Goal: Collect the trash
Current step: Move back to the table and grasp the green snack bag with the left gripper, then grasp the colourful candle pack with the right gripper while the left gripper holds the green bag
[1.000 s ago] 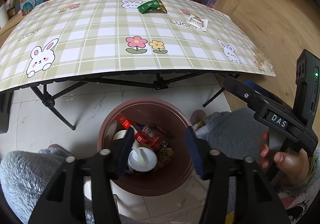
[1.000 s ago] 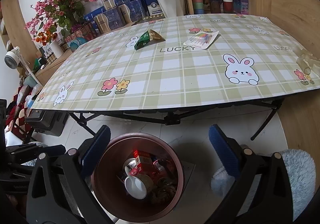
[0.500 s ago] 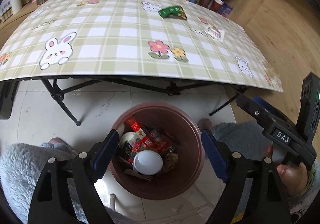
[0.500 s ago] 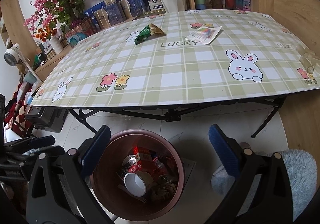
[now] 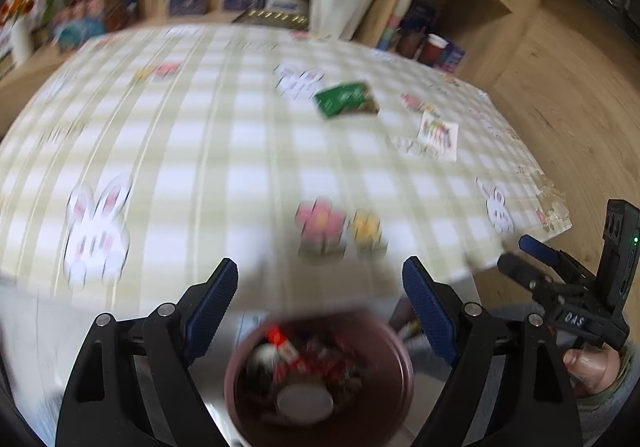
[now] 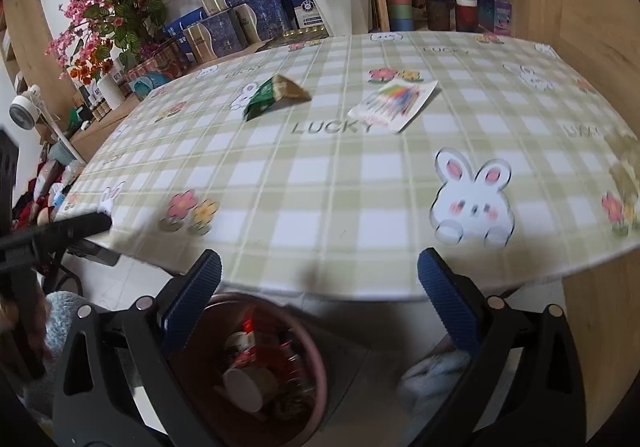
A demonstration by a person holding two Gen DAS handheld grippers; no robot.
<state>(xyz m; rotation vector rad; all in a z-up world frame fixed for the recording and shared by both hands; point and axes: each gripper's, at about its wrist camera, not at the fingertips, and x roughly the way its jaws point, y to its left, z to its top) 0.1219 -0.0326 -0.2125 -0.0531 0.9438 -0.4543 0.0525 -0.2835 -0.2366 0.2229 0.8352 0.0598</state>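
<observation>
Both jaw sets spread wide, nothing between: left hand-held gripper (image 5: 320, 307), right hand-held gripper (image 6: 320, 299). Brown bin (image 6: 316, 363) on floor below, at the surface (image 6: 360, 175) edge, full of wrappers and a white lid. Further back on the surface: green snack packet (image 6: 276, 95), colourful flat packet (image 6: 394, 103) just right of it, apart.

Left gripper (image 5: 320, 299) hanging wide open over the bin (image 5: 320, 379) — nothing between its blue pads (image 5: 212, 303).

The brown bin is sitting on the floor below the table (image 5: 240, 151), holding red wrappers and a white lid; a green packet (image 5: 346, 99) and a white printed packet (image 5: 438, 135) are lying apart on the checked cloth — at the right edge a hand (image 5: 592, 371) is gripping the right gripper (image 5: 532, 259).
</observation>
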